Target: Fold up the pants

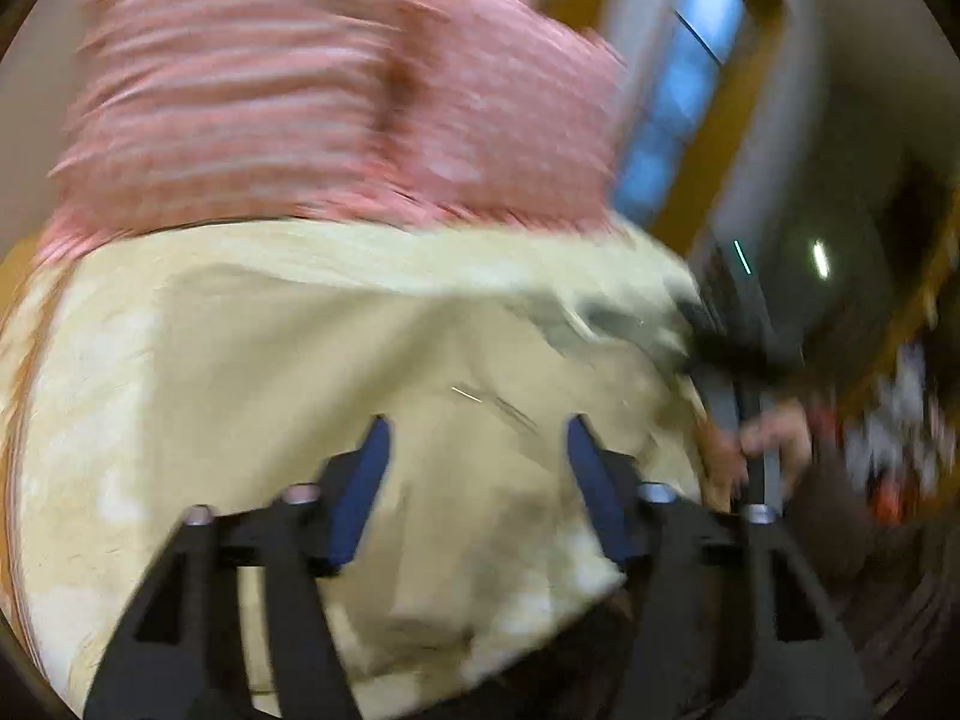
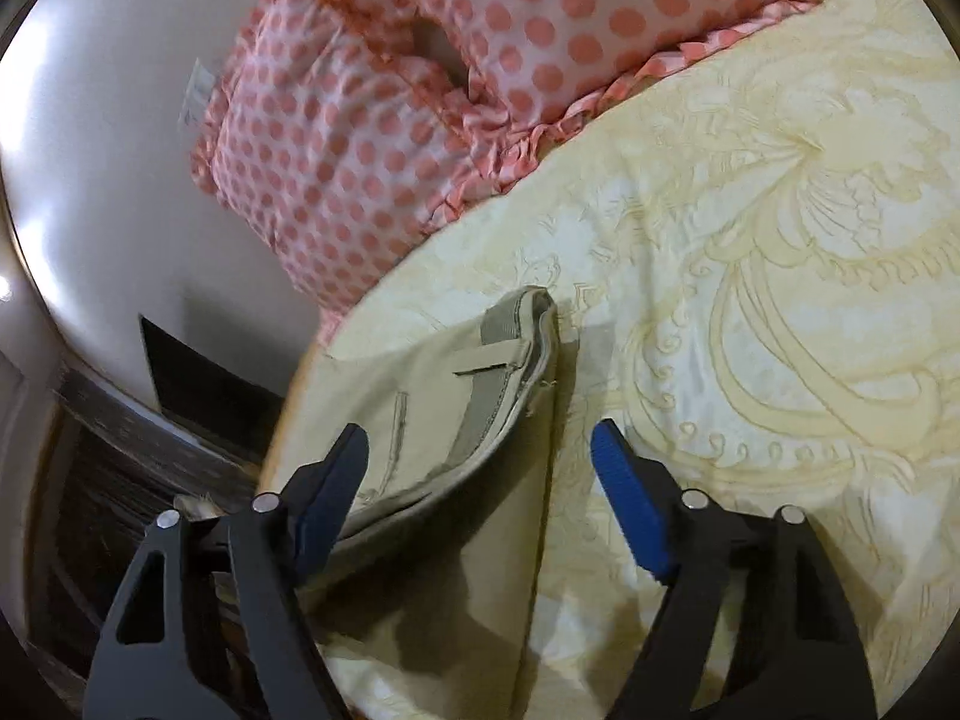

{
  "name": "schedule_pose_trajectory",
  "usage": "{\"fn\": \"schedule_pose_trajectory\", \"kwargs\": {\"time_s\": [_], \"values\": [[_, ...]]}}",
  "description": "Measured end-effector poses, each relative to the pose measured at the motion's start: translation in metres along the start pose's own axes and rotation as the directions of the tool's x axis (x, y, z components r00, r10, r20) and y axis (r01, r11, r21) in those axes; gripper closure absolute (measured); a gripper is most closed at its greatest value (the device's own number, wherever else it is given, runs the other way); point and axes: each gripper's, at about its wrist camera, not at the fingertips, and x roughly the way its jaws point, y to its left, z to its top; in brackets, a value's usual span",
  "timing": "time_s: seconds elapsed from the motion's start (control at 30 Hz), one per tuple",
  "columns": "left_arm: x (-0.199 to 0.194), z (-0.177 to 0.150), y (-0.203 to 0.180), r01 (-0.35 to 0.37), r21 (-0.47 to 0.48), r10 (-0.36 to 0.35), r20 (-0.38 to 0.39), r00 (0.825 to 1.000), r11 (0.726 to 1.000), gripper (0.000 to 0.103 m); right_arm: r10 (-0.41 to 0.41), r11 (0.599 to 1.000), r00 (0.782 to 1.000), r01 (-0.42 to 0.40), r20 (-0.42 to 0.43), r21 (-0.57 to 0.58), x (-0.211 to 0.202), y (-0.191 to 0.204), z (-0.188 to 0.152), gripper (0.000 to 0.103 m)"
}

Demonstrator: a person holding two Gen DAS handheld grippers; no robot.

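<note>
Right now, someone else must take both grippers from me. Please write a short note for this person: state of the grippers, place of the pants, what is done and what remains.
Left gripper: open, empty, over the pants; that view is blurred.
Right gripper: open, empty, above the waistband.
Pants: beige, lying on the yellow bedspread near the bed's edge, below the polka-dot pillows.
Done: layers appear stacked at the waistband.
Left: how far folding has got is unclear; finish it.

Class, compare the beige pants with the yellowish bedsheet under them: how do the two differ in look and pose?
The pants are plain beige-khaki with a stitched waistband and belt loop; the bedsheet is pale yellow with a swirling printed pattern. The pants lie in layers near the bed's edge, waistband edges curling up; the bedsheet spreads out in a single layer across the bed. Both are light-toned fabric.
</note>
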Motion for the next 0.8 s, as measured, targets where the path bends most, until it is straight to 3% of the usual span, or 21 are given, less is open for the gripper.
{"fn": "schedule_pose_trajectory", "kwargs": {"time_s": [0.07,0.13,0.17,0.23,0.3,0.4,0.43,0.47,0.57,0.6,0.67,0.73,0.8], "values": [[-0.016,0.007,0.046,0.059,-0.176,-0.05,0.056,0.997,0.983,0.037,-0.011,1.0,1.0,0.011,-0.015,-0.02,0.007,0.003,0.002,0.024],[-0.023,0.008,0.076,-0.002,-0.257,0.018,0.059,0.998,0.967,0.033,-0.033,0.998,0.999,0.031,-0.033,-0.051,0.017,0.007,0.004,0.028],[-0.017,0.011,0.094,-0.076,-0.281,0.084,0.015,0.996,0.957,0.033,-0.043,0.997,0.998,0.04,-0.041,-0.062,0.021,0.007,0.005,0.034],[-0.009,0.01,0.114,-0.134,-0.313,0.13,-0.034,0.991,0.94,0.034,-0.074,0.993,0.996,0.069,-0.055,-0.095,0.03,0.011,0.008,0.036],[0.008,0.015,0.133,-0.134,-0.342,0.108,-0.093,0.99,0.93,0.034,-0.077,0.993,0.995,0.071,-0.061,-0.095,0.034,0.012,0.011,0.037],[0.032,0.023,0.14,-0.137,-0.314,0.087,-0.166,0.982,0.939,0.034,-0.089,0.992,0.993,0.082,-0.073,-0.097,0.039,0.01,0.015,0.045],[0.037,0.021,0.137,-0.124,-0.297,0.07,-0.187,0.98,0.947,0.034,-0.101,0.99,0.992,0.092,-0.08,-0.102,0.041,0.009,0.016,0.058],[0.042,0.021,0.137,-0.114,-0.288,0.055,-0.203,0.978,0.951,0.034,-0.107,0.989,0.989,0.096,-0.101,-0.109,0.044,0.008,0.017,0.077],[0.065,0.024,0.136,-0.089,-0.262,0.027,-0.232,0.972,0.961,0.035,-0.03,0.996,0.989,0.018,-0.142,-0.086,0.047,0.003,0.019,0.088],[0.068,0.025,0.136,-0.076,-0.257,0.012,-0.241,0.97,0.963,0.039,-0.016,0.997,0.99,0.005,-0.143,-0.079,0.046,0.002,0.02,0.088],[0.073,0.028,0.137,-0.081,-0.258,0.014,-0.254,0.967,0.963,0.074,0.037,0.998,0.989,-0.043,-0.144,-0.041,0.045,-0.001,0.025,0.09],[0.072,0.033,0.138,-0.051,-0.259,-0.014,-0.243,0.97,0.965,0.094,0.084,0.995,0.987,-0.09,-0.136,-0.035,0.045,0.003,0.035,0.09],[0.072,0.042,0.137,-0.057,-0.254,-0.003,-0.233,0.972,0.966,0.095,0.094,0.992,0.99,-0.102,-0.109,-0.073,0.047,0.013,0.052,0.09]]}}
